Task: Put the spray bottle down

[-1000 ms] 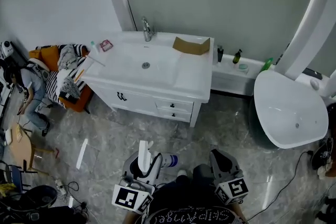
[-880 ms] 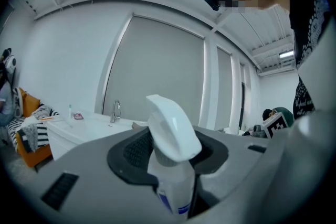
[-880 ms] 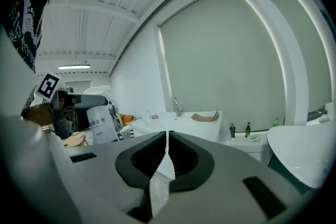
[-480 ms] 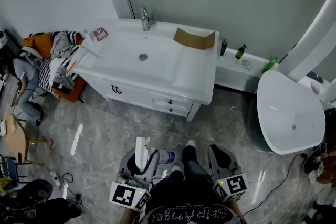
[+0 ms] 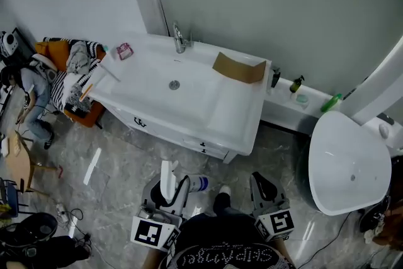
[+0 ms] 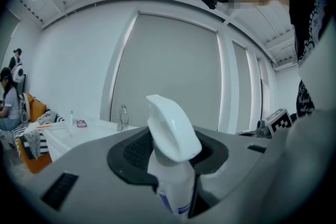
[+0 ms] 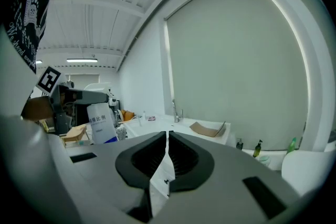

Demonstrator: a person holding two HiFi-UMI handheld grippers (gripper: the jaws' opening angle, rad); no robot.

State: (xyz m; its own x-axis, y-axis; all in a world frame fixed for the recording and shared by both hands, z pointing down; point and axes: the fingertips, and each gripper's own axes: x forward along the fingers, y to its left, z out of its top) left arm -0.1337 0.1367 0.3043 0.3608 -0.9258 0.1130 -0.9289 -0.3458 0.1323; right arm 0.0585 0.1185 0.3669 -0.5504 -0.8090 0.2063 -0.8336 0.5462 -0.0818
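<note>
Left tongs (image 5: 172, 193) clamped on upright spray bottle (image 6: 170, 134), held near level, facing the sink desk (image 5: 234, 115). Right tongs (image 7: 168, 157) alongside, pressed together, empty. Open floor (image 5: 126, 160) ahead.

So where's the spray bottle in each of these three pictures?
Head view: the bottle is at bottom centre.
Left gripper view: it is in the middle, gripped between the jaws.
Right gripper view: it is at the left, mid-height.
Shared landmark: the faucet.
</note>
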